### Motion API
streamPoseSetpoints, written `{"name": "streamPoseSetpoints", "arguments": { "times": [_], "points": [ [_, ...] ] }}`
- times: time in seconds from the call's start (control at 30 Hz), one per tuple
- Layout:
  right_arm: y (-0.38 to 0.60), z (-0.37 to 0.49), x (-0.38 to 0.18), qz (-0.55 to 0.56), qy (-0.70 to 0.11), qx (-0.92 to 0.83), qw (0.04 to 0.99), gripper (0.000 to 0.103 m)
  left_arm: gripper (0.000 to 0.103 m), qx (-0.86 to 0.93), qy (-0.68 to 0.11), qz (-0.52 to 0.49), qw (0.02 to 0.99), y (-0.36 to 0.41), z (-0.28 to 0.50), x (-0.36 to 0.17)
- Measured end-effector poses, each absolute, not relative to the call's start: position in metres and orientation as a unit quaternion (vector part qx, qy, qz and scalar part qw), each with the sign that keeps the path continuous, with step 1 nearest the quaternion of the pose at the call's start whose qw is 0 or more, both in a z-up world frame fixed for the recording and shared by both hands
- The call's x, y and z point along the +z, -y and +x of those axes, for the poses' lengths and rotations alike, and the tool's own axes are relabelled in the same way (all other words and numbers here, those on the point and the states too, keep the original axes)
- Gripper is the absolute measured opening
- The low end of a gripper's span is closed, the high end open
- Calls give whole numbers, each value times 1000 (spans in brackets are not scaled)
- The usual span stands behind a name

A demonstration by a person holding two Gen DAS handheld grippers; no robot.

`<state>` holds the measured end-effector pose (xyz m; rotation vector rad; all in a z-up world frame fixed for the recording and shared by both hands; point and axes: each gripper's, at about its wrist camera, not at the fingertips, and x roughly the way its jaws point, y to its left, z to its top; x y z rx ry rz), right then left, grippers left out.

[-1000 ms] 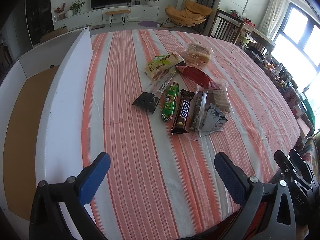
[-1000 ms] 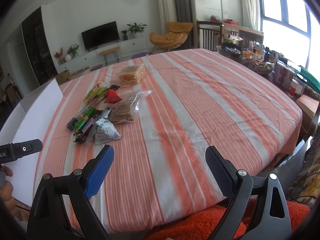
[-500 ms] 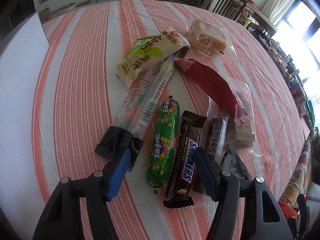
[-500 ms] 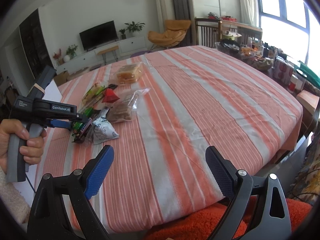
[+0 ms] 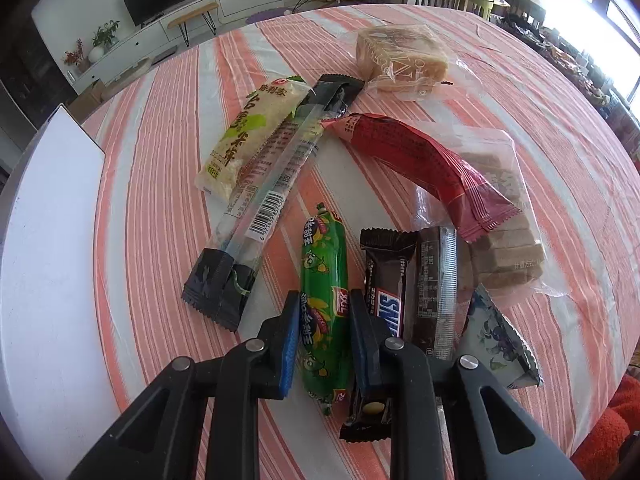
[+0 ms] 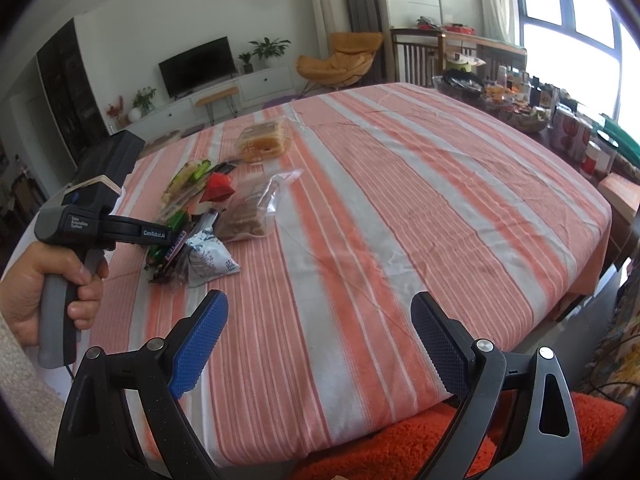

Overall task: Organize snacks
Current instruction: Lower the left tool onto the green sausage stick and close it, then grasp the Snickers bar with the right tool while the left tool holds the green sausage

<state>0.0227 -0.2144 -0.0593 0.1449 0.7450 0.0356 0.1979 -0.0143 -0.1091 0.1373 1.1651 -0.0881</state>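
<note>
A heap of snacks lies on the striped tablecloth. My left gripper points steeply down and its jaws are closing, with the green sausage stick between the blue pads, which touch both its sides. Right beside it lie a Snickers bar and a dark chocolate bar. Further off are a long clear packet, a green-and-white rice cracker pack, a red packet, bagged wafers, bagged bread and a blue-white pouch. My right gripper hangs open over the table's near edge, holding nothing.
A white board stands along the table's left side. A person's hand holds the left gripper's handle. The right half of the tablecloth is bare. Jars and dishes crowd a side surface at the far right.
The left gripper came forward and down onto the snack heap, and its jaws went from wide open to narrow around the green sausage stick. The right gripper stayed put.
</note>
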Motion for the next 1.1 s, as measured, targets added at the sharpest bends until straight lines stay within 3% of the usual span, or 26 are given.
{"name": "streamPoseSetpoints", "arguments": {
  "times": [0.43, 0.53, 0.57, 0.6, 0.67, 0.97, 1.03, 1.1],
  "points": [
    [223, 25, -61, 90, -366, 21, 926, 95, 23, -49, -545, 27, 837, -12, 89, -110],
    [217, 24, -60, 80, -364, 23, 928, 95, 30, -50, -530, 31, 846, -14, 82, -112],
    [215, 24, -60, 77, -363, 23, 928, 95, 47, -39, -526, 38, 849, -15, 82, -113],
    [213, 22, -59, 74, -361, 23, 929, 95, 77, -28, -530, 43, 846, -17, 83, -114],
    [214, 20, -59, 75, -357, 22, 931, 95, 101, -21, -550, 33, 834, -25, 86, -123],
    [242, 31, -71, 153, -386, 22, 910, 95, 103, -15, -557, 11, 830, -34, 92, -126],
    [243, 33, -73, 161, -391, 26, 906, 95, 92, -14, -552, 9, 834, -34, 94, -122],
    [242, 33, -74, 162, -393, 29, 905, 95, 55, -29, -539, 13, 842, -29, 91, -115]
  ]
}}
